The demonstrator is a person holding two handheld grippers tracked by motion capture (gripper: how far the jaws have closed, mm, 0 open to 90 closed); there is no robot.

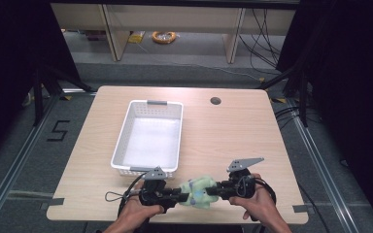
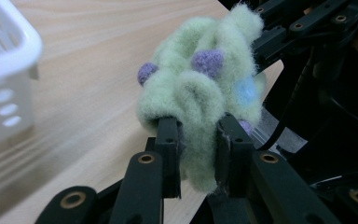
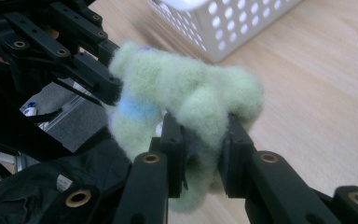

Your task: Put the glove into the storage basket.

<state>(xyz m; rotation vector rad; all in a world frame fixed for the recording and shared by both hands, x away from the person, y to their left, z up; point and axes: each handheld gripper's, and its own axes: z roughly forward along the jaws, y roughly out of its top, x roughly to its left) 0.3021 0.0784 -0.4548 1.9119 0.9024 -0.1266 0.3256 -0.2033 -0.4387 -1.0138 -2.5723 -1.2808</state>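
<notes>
The left claw (image 1: 183, 195) pinches one end of a fluffy pale green toy (image 1: 200, 191) with purple and blue spots, jaws nearly closed on the fleece. The right claw (image 1: 212, 190) grips the opposite end likewise. The toy hangs between them, just above the surface (image 1: 233, 131), near its front edge, close to the white basket (image 1: 148, 137).

Fuzzy toy (image 1: 200, 190) between 2 grippers, just before the basket (image 1: 121, 141) on the table (image 1: 233, 141).
</notes>
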